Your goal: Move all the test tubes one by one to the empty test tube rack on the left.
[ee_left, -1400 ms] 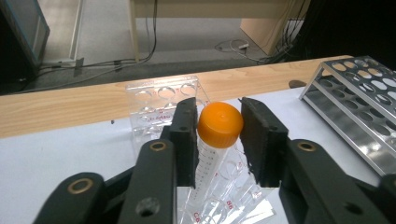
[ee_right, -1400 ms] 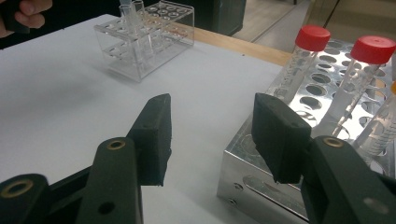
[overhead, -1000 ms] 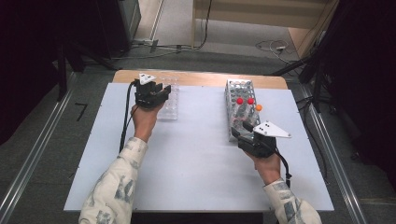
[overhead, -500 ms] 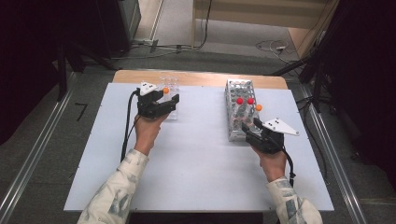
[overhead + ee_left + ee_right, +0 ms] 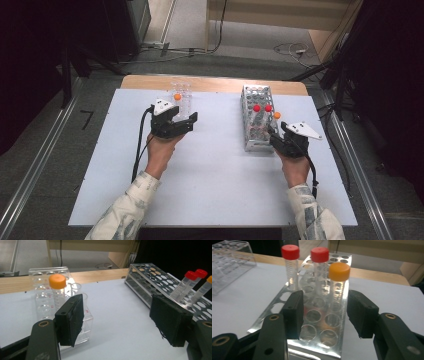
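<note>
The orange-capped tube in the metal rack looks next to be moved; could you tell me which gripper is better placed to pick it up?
The right. In its own view the right gripper has open jaws either side of the orange-capped tube in the metal rack. The left gripper sits across the table by the clear rack.

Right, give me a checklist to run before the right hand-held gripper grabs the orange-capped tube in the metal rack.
1. Right hand-held gripper open: ok.
2. Orange-capped tube lined up between its jaws: ok.
3. Pads off the tube: ok.
4. Tube upright in the metal rack: ok.
5. Two red-capped tubes outside the jaws' path: cannot tell.
6. Left hand-held gripper open, nothing between its jaws; its orange-capped tube stands in the clear rack: ok.
</note>
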`<action>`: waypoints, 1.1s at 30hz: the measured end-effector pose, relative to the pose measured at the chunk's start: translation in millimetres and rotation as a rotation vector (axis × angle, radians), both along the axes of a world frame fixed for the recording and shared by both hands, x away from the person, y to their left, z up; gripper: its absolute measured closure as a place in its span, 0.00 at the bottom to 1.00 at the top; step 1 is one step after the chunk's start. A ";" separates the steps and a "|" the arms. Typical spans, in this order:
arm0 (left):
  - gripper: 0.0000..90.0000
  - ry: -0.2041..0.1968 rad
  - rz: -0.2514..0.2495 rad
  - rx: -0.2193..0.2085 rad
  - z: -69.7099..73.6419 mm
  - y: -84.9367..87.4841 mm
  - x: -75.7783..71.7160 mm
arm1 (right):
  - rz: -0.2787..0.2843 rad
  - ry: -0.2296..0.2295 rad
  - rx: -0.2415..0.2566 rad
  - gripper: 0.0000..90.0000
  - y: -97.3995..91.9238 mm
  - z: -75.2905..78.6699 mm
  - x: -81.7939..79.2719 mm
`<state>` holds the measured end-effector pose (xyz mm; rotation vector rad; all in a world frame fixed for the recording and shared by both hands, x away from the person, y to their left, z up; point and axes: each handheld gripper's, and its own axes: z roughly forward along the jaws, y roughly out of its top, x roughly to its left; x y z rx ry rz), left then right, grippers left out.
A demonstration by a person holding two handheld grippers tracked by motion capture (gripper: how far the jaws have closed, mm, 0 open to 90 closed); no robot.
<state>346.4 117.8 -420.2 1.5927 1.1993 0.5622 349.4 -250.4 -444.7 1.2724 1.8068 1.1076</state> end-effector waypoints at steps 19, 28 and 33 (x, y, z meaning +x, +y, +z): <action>0.31 0.016 -0.022 0.003 -4.6 -5.9 -2.3 | -0.003 0.007 -0.024 0.71 -0.1 -12.3 26.4; 0.31 0.019 -0.025 0.001 -5.0 -6.2 -3.1 | -0.009 0.003 -0.021 0.79 -1.5 -12.8 26.8; 0.31 0.018 -0.025 0.001 -4.8 -6.1 -3.4 | -0.014 -0.010 -0.009 0.79 -3.1 -9.7 25.6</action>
